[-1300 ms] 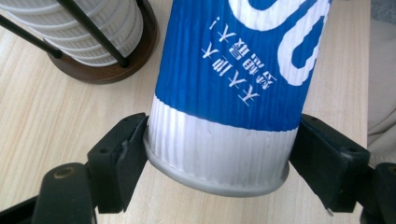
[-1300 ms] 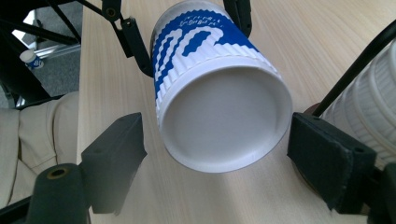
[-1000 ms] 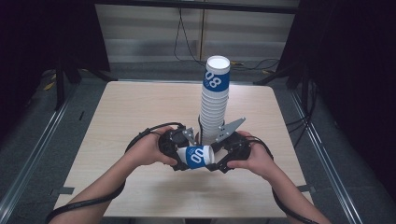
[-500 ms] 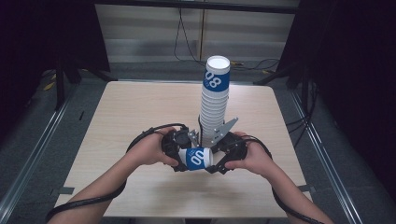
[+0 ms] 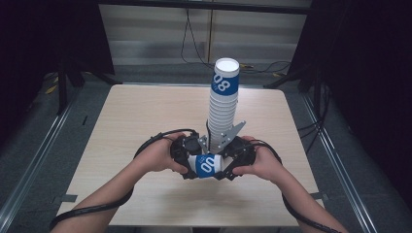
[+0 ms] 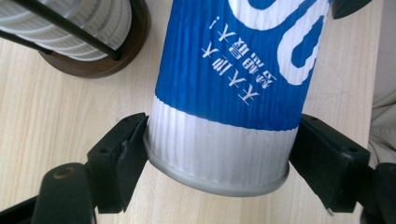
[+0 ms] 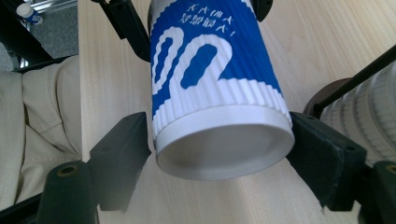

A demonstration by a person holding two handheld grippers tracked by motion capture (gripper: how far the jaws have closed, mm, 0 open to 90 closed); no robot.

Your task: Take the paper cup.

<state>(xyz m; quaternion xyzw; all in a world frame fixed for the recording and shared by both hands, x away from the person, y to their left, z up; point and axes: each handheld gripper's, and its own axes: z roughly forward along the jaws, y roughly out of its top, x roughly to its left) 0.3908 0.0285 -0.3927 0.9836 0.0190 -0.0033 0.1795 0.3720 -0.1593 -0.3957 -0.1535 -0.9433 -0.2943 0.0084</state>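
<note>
You hold the cup [image 5: 206, 165] pinched between both grippers, left [image 6: 217, 156] and right [image 7: 219, 154], whose jaws have just been closing on it; next, seat it on the stack [image 5: 222, 104] at 12 o'clock.

Both grippers [image 5: 208, 165] face-to-face, jaws clamped.

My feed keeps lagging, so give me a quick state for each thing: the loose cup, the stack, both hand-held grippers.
Blue-and-white cup: on its side, held between both grippers.
Cup stack: upright in its holder, tall.
Left hand-held gripper: jaws pressed on the cup's bottom end.
Right hand-held gripper: jaws just closing, now against the cup's rim end.
</note>
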